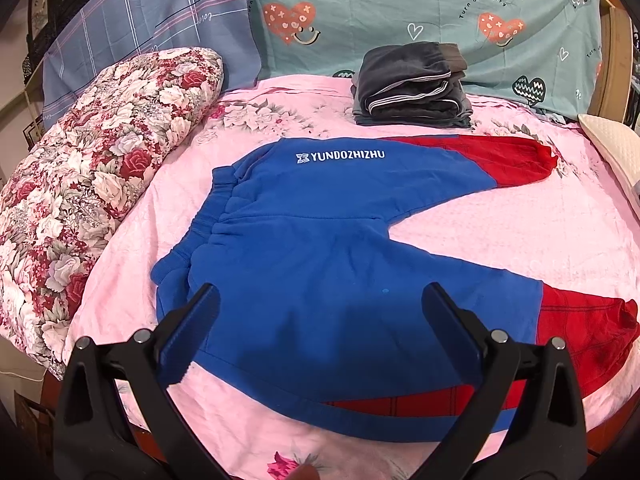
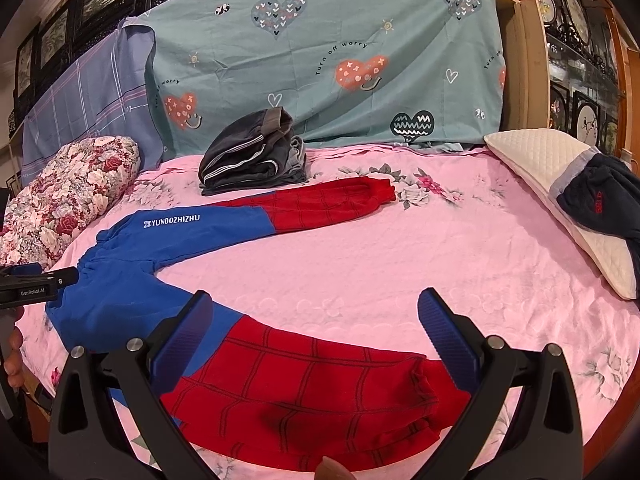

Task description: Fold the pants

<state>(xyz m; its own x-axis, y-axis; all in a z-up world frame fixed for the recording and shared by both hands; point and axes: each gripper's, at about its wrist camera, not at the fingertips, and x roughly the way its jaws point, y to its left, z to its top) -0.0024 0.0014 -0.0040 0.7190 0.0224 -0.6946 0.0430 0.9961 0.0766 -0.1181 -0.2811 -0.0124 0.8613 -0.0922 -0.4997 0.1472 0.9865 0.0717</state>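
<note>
The left gripper (image 1: 320,300) is hovering low over the blue seat of the pants (image 1: 320,240), its fingers (image 1: 452,320) spread wide and gripping nothing, while the right gripper (image 2: 316,312) is hanging above the near red leg cuff, its fingers (image 2: 448,336) likewise spread apart and empty. In the right wrist view the left gripper's tip is poking in from the left edge beside the waistband. The pants are lying flat on the pink floral bedspread (image 2: 400,264), waistband pointing left toward the flowered quilt roll (image 1: 92,184), both legs running rightward and splaying apart in a V, so the long axis is running left to right across the bed. Beyond the far leg, a stack of folded dark clothes (image 1: 412,88) is sitting just behind it, near but apart. At the right, a white quilted pillow (image 2: 536,164) is bearing a dark garment (image 2: 600,200). Farthest back, a teal heart-print sheet (image 2: 320,40) is draping upright beside a blue plaid cloth (image 1: 160,24).
</note>
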